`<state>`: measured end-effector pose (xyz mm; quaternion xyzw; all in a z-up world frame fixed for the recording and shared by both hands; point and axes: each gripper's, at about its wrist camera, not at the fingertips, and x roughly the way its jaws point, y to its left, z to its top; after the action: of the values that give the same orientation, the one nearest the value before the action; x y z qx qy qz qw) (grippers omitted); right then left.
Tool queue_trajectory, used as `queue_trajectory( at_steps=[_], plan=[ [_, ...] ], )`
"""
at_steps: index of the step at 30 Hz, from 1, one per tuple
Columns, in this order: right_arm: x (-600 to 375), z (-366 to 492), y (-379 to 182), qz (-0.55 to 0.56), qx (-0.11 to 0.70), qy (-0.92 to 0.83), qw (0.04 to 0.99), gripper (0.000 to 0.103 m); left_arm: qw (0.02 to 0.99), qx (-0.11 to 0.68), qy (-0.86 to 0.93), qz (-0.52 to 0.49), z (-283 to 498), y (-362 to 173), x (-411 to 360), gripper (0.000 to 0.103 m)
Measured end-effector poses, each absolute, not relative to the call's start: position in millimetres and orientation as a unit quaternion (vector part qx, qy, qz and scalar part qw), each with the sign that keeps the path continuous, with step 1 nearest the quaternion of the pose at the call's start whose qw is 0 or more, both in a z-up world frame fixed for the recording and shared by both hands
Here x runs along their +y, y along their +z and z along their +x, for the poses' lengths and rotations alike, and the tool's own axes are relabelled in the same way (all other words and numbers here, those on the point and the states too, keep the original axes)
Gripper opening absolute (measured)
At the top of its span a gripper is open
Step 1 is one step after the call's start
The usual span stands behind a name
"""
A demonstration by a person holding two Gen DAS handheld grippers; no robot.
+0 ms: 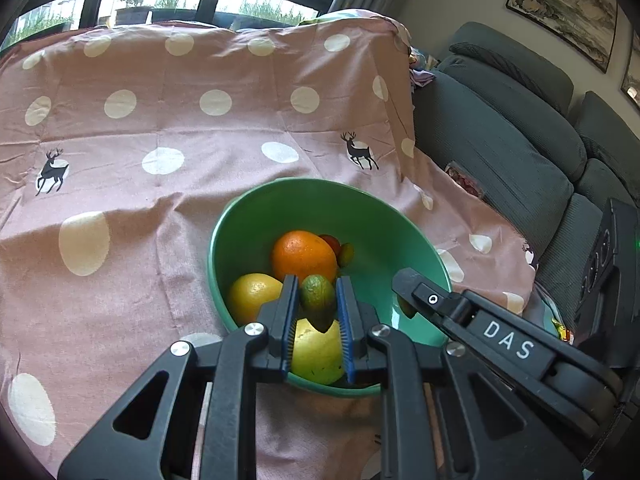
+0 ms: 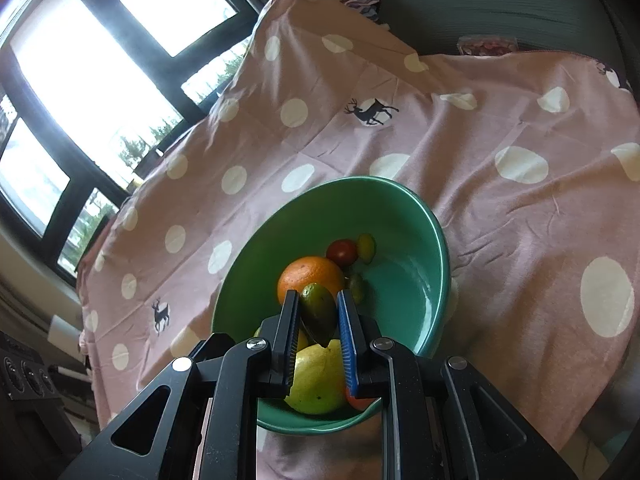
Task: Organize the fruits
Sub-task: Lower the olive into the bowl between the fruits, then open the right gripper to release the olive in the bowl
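Note:
A green bowl (image 1: 360, 216) (image 2: 404, 196) sits on a pink polka-dot cloth. It holds an orange (image 1: 304, 254) (image 2: 308, 276), a yellow lemon (image 1: 250, 294), a yellow-green pear (image 1: 318, 350) (image 2: 318, 380), a red tomato (image 2: 342, 251) and small greenish fruits (image 2: 366, 246). My left gripper (image 1: 318, 302) is shut on a small green fruit (image 1: 318, 300) above the bowl. My right gripper (image 2: 318, 312) is shut on a small green fruit (image 2: 318, 308) above the bowl. The right gripper's body (image 1: 500, 332) also shows in the left wrist view, at the bowl's right rim.
The pink cloth (image 1: 160, 120) (image 2: 520, 220) with white dots and deer prints covers the table. A grey sofa (image 1: 520, 128) stands to the right. Windows (image 2: 80, 80) are behind. A dark device (image 2: 24, 372) sits at the lower left.

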<state>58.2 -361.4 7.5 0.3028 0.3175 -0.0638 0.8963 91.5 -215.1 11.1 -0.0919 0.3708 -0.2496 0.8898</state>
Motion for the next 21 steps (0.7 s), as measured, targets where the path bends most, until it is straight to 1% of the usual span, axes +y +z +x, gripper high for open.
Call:
queue_trajectory(
  at_steps=[21],
  plan=[
    [-366,59,0,0.305,0.333,-0.080,0.889,0.021,0.870,0.407,-0.260,-0.096,101,-7,-225,0.019]
  ],
)
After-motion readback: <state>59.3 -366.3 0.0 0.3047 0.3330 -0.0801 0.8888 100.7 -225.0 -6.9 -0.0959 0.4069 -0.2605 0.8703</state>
